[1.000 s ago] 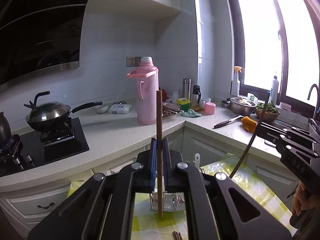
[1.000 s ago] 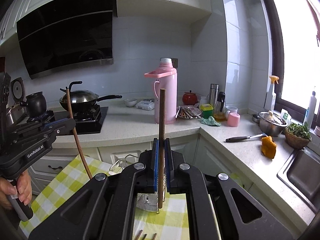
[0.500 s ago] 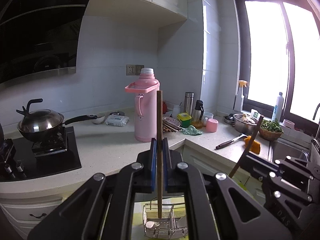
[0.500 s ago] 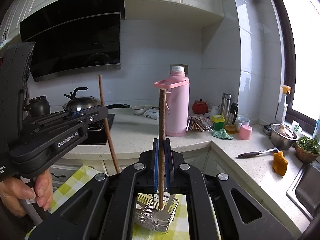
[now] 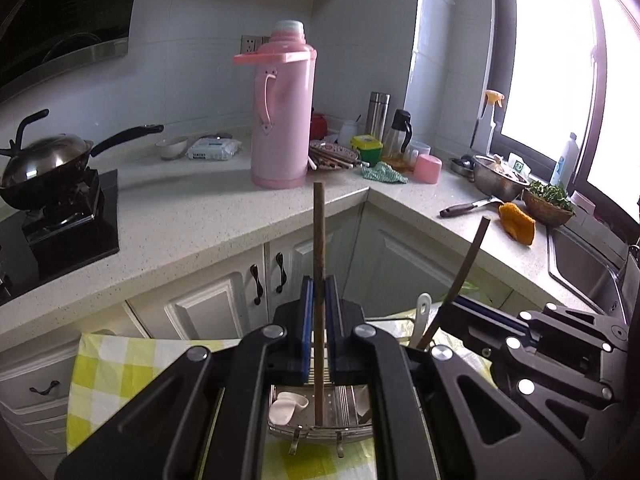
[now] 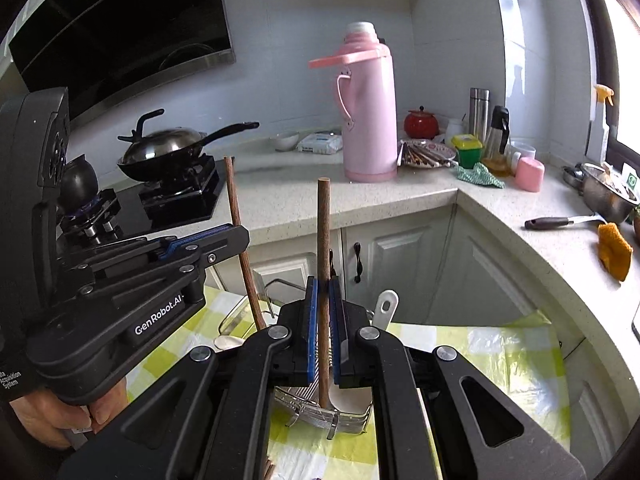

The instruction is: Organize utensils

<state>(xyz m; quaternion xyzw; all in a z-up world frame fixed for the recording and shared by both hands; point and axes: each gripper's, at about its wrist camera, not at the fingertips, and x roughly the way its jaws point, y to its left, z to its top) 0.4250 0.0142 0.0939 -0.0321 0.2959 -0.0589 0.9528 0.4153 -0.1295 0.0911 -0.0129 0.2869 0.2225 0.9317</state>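
Observation:
My left gripper (image 5: 319, 304) is shut on a brown wooden chopstick (image 5: 319, 248), held upright with its lower end inside the metal wire utensil basket (image 5: 320, 434). My right gripper (image 6: 324, 304) is shut on a second brown chopstick (image 6: 323, 240), also upright, its tip down in the same basket (image 6: 332, 418). Each gripper shows in the other's view: the right one (image 5: 472, 312) with its tilted chopstick (image 5: 468, 256), the left one (image 6: 224, 240) with its chopstick (image 6: 240, 240). White spoons (image 5: 286, 404) lie in the basket, and a white handle (image 6: 384, 308) sticks up.
The basket stands on a yellow-green checked cloth (image 5: 116, 376) on a low table before white cabinets (image 5: 224, 304). On the counter behind are a pink thermos (image 5: 282, 108), a wok on the stove (image 5: 48, 160), a plate of chopsticks (image 5: 332, 156) and a knife (image 5: 464, 208). More chopsticks (image 6: 268, 470) lie on the cloth.
Both grippers have tilted down and moved in over the basket. Both chopsticks' lower ends now reach into the basket, and the two grippers are closer together.

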